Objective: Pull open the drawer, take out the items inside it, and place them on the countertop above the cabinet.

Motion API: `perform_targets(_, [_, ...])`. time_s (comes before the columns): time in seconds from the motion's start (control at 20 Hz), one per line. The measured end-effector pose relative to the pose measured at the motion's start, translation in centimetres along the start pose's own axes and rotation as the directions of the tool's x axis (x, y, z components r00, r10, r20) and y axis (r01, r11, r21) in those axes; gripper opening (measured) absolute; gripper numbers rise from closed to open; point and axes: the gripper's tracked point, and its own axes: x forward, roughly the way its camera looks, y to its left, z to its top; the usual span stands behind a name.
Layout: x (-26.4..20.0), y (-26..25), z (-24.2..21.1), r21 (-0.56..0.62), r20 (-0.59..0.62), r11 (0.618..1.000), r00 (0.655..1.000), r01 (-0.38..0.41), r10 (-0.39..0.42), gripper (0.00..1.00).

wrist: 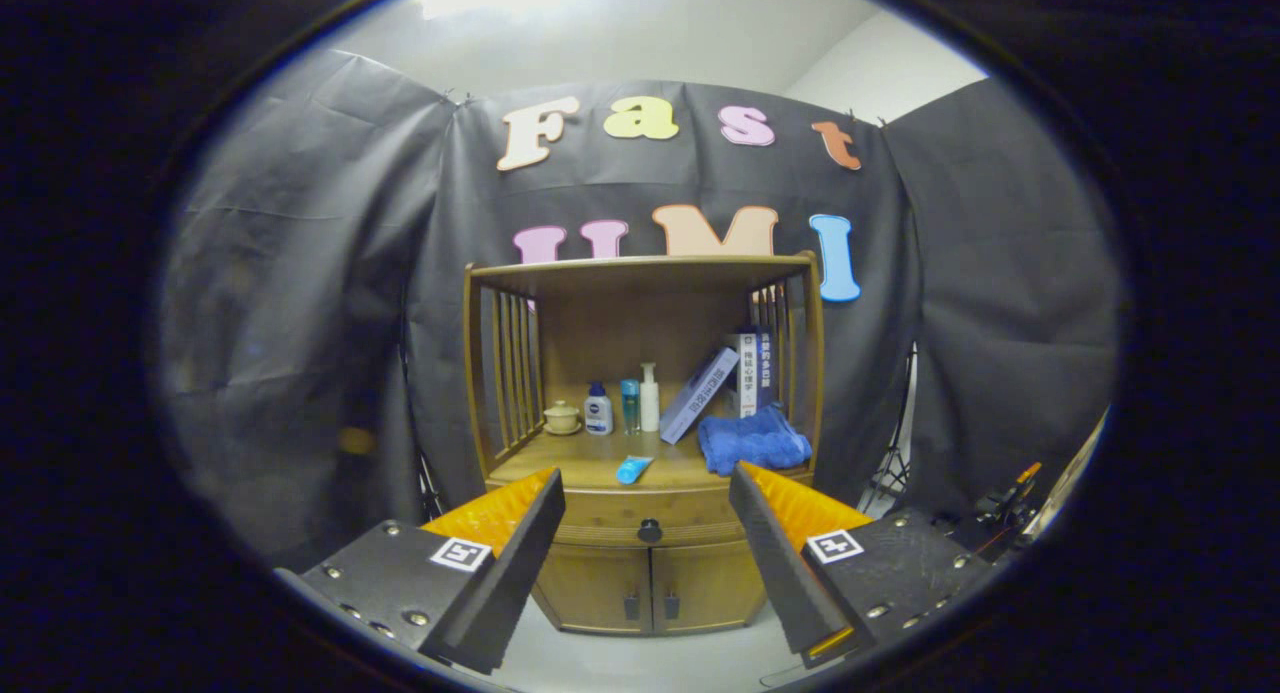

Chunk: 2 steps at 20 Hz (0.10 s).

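the claw (647,518) is released, fingers wide apart, well short of the closed wooden drawer (648,518) with its round dark knob (650,529); a fluffy blue towel (752,439) lies on the countertop (580,458).

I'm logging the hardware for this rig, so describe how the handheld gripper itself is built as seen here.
The gripper has two long wedge-shaped fingers that taper toward their tips. Each finger rises from a flat dark plate studded with small silver screws. Each plate carries a square white tag printed with a black pattern. No cables show on it.
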Motion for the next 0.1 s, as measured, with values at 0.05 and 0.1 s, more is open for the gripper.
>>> perform_targets(0.05, [0.1, 0.17, -0.05, 0.004, 0.005, 1.0, 1.0, -0.005, 0.005, 0.99])
perform_targets(0.1, [0.21, 0.47, -0.03, 0.007, 0.01, 1.0, 1.0, -0.014, 0.014, 0.99])
